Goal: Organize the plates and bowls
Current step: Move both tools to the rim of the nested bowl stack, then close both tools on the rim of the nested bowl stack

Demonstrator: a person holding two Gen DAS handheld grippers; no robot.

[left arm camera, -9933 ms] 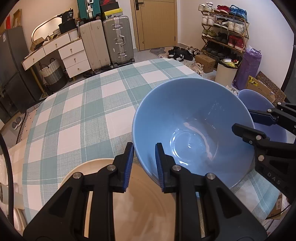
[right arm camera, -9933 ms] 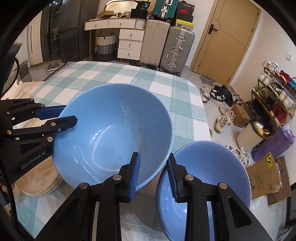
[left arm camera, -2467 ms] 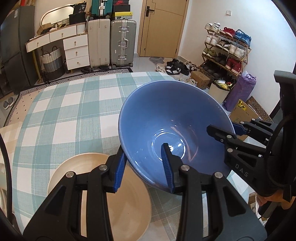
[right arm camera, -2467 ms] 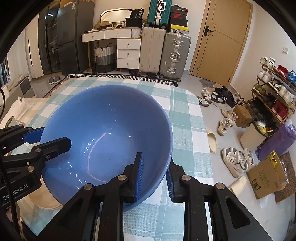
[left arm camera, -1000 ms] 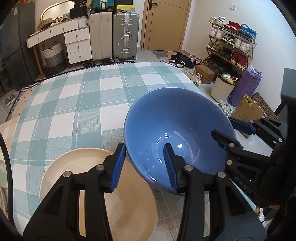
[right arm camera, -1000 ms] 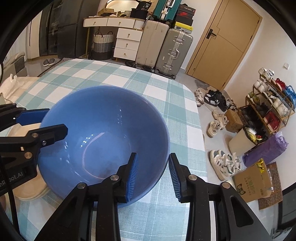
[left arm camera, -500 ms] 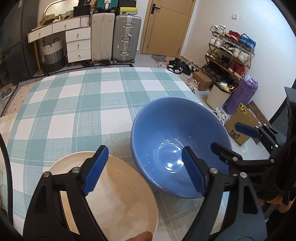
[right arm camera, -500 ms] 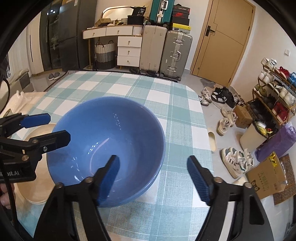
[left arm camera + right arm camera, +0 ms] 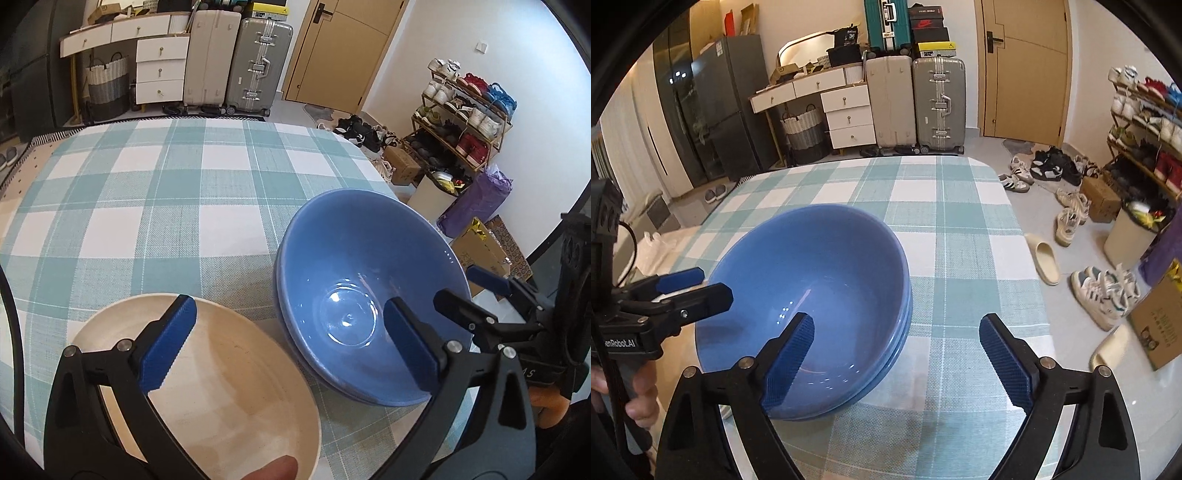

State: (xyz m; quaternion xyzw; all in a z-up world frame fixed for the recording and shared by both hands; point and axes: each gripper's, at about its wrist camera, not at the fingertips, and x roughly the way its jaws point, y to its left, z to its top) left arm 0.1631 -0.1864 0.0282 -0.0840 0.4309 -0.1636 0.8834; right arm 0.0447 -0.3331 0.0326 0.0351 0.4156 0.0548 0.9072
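Observation:
Two blue bowls (image 9: 369, 295) sit nested on the checked tablecloth, the upper one upright inside the lower (image 9: 812, 295). A cream plate (image 9: 207, 387) lies to their left, under my left gripper (image 9: 290, 345). That gripper's jaws are opening wide: one pad hangs over the plate, the other over the bowl's near side, and neither touches. My right gripper (image 9: 897, 354) is also opening. Its left pad hovers over the bowl's near rim and its right pad over bare cloth. Each gripper shows in the other's view, beside the bowls (image 9: 491, 306) (image 9: 687, 291).
The tablecloth (image 9: 166, 184) stretches away behind the bowls. The table's right edge (image 9: 1027, 258) lies close to the bowls, with shoes and slippers on the floor beyond it. Suitcases (image 9: 938, 107), drawers and a shoe rack (image 9: 465, 110) stand along the walls.
Both grippers were shut on the upper blue bowl's rim. Their jaws have spread wide and let it go. The bowl now rests in the lower bowl, and both grippers have drawn back slightly.

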